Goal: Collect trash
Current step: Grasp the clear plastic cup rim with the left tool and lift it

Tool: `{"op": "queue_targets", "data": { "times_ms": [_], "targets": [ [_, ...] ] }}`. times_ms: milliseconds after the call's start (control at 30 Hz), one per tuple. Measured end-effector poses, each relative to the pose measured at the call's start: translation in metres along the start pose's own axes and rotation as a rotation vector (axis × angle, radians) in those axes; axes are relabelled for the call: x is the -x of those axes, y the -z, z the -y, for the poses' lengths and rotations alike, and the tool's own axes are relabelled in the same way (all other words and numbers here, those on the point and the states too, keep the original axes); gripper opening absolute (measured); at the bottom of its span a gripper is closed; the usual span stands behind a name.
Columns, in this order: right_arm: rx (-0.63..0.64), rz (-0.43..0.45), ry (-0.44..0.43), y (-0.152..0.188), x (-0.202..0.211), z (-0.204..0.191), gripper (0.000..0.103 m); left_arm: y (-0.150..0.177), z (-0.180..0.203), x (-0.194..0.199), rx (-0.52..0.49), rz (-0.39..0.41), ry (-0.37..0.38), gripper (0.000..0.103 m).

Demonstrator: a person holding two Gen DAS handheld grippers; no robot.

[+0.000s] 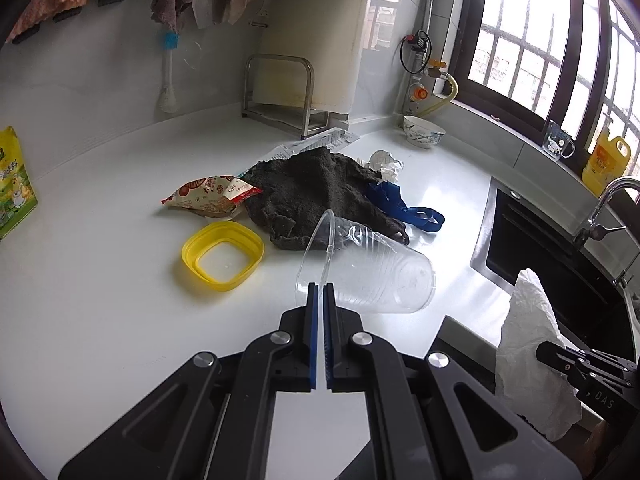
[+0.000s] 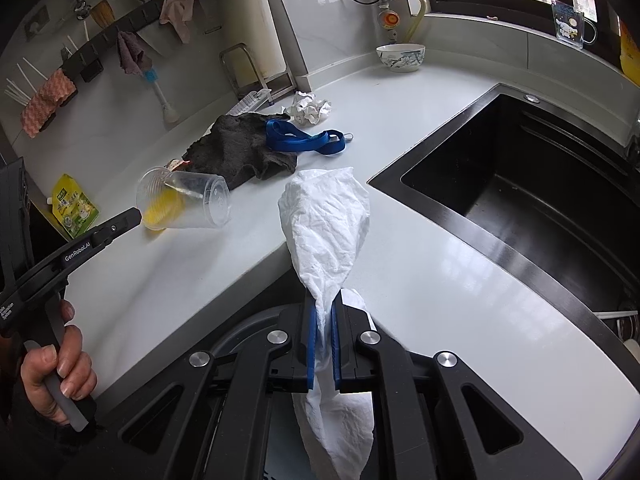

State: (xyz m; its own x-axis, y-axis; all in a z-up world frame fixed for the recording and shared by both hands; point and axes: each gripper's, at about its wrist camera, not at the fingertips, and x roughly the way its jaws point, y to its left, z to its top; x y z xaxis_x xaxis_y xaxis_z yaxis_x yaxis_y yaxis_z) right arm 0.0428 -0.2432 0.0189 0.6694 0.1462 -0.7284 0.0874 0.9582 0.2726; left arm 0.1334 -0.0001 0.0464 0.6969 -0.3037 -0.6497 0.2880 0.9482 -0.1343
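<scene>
Left tongs pinch the thin rim of a clear ribbed plastic cup, tipped sideways above the glossy white surface. Right tongs clamp a crinkled white bag.

Left tool pinches clear plastic cup rim.

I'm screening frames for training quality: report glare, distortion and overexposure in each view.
Left wrist: the barred window is blown out, fisheye bends the white countertop, and the clear plastic cup shows faint highlights. Right wrist: window light streaks the countertop, the black sink bows, corners vignette dark.
</scene>
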Motion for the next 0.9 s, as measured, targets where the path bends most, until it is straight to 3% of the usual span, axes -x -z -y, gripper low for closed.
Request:
{"op": "queue_targets", "data": {
  "times_ms": [367,700,900],
  "targets": [
    [0.014,0.0,-0.018,0.023,0.017,-0.004,0.006,0.026,0.014,0.034,-0.013,0.015,-0.005,0.003],
    [-0.003,0.008,-0.042,0.033,0.023,-0.002,0.006,0.028,-0.003,0.024,0.066,-0.012,-0.015,0.003],
    [-0.005,0.002,-0.05,0.031,0.017,0.0,0.006,0.02,-0.011,0.012,0.085,-0.022,-0.021,0.012]
  ]
}}
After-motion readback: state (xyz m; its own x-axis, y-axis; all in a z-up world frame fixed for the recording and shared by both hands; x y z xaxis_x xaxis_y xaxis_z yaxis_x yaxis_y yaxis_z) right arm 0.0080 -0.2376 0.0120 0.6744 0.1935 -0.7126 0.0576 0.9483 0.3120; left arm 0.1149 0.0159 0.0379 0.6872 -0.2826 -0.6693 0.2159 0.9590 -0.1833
